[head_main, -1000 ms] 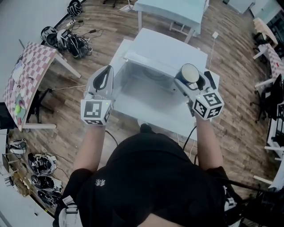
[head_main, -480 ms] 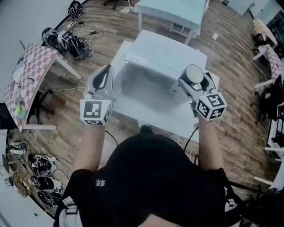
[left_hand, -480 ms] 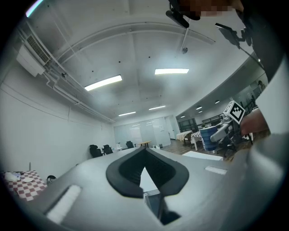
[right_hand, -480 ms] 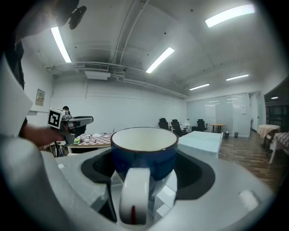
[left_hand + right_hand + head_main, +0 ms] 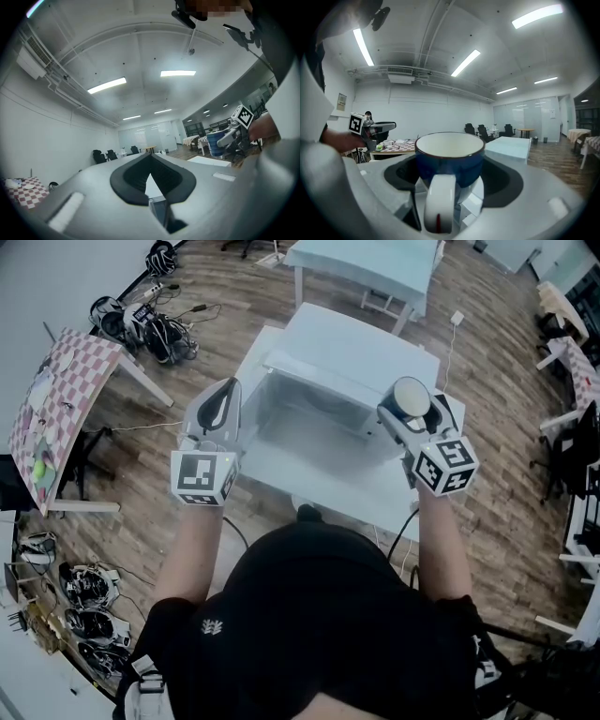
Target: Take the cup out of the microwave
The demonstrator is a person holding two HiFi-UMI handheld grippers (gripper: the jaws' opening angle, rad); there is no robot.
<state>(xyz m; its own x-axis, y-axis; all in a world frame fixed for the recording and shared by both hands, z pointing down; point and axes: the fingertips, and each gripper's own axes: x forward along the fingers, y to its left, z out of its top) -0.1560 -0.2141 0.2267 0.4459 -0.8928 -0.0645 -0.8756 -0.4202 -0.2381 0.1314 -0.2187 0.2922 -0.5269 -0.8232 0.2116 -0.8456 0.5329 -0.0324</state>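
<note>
Right gripper view shows the right tool [image 5: 450, 180] clamped on a blue cup [image 5: 449, 157] with a white inside. The cup stands upright, and its white handle points back toward the camera. Head view puts the cup in the air outside the white microwave [image 5: 361, 352], just off the right edge of its open cavity. The left tool [image 5: 150, 164] has its jaws together with nothing between them. It hangs at the left side of the microwave opening, well apart from the cup. Both arms reach forward from the person's dark top [image 5: 328, 615], and wooden floor [image 5: 178, 512] lies all around
</note>
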